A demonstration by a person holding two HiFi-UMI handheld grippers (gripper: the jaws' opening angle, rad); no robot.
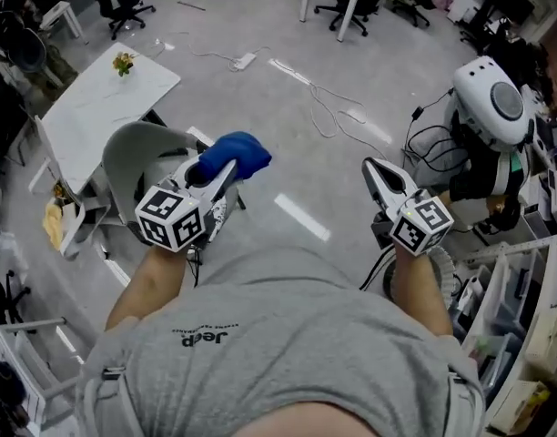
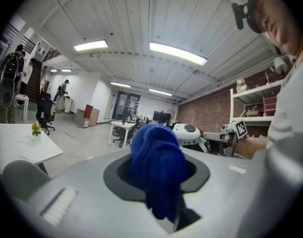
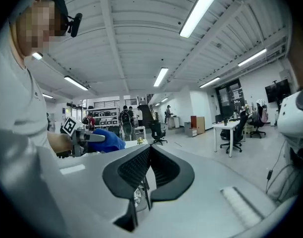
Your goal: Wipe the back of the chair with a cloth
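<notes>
1. A person in a grey shirt holds a gripper in each hand.
2. The left gripper (image 1: 222, 169) has its fingers shut tight on a blue cloth (image 1: 236, 152). The cloth is bunched into a ball and pokes out past the fingertips.
3. The grey chair (image 1: 136, 156) stands at about ten o'clock from the person. The cloth is just beside the chair's back, on its three o'clock side. I cannot tell if it touches.
4. The right gripper (image 1: 377, 173) is out at about one o'clock, well apart from the chair. Its two fingers are pressed together with nothing between them.
5. A white table (image 1: 101, 109) stands behind the chair, at eleven o'clock, with a little flower (image 1: 124, 62) on it.
6. Thin cables (image 1: 329, 107) lie on the floor at twelve o'clock.
7. A round white machine (image 1: 491, 101) stands at two o'clock.
</notes>
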